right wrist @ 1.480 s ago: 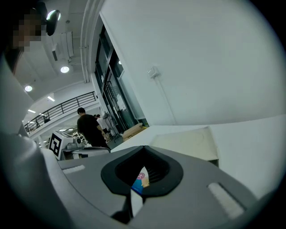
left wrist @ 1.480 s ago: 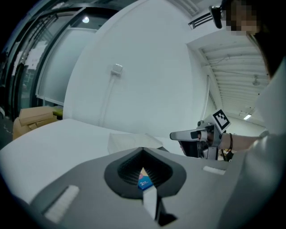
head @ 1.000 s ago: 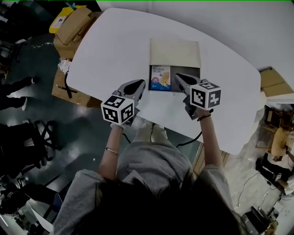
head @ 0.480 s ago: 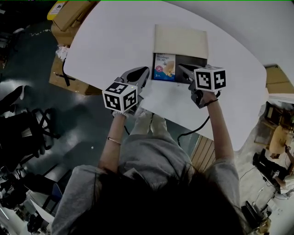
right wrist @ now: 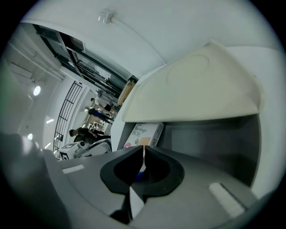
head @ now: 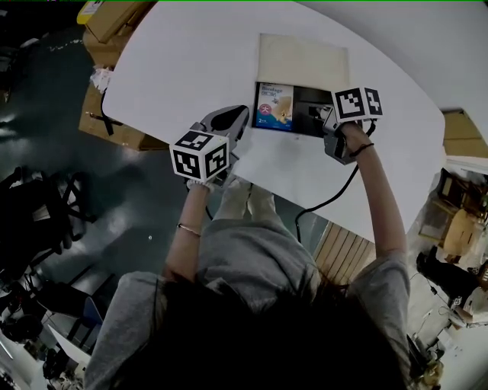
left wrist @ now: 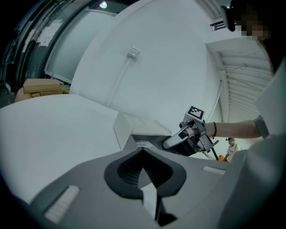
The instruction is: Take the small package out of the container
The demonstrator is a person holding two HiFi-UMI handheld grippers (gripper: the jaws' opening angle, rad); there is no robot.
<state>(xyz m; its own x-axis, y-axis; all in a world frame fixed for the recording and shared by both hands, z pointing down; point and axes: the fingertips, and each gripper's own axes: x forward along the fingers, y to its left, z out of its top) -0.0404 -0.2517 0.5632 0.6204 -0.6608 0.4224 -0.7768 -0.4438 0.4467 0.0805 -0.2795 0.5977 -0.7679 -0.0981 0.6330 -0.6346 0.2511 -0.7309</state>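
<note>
A shallow container lies on the white table with its pale lid folded back. The small printed package lies in its left half; in the right gripper view the package shows just past the jaw tips. My right gripper is shut and empty, its tips inside the container's dark right half beside the package. My left gripper hovers left of the container's near left corner, also shut with nothing between its jaws. From the left gripper view the container and the right gripper are visible.
Cardboard boxes stand on the floor beyond the table's left edge. A black cable trails from the right gripper over the near table edge. People stand far off in the right gripper view.
The right gripper has moved forward from the container's near edge into its right half. The left gripper has hardly shifted.
</note>
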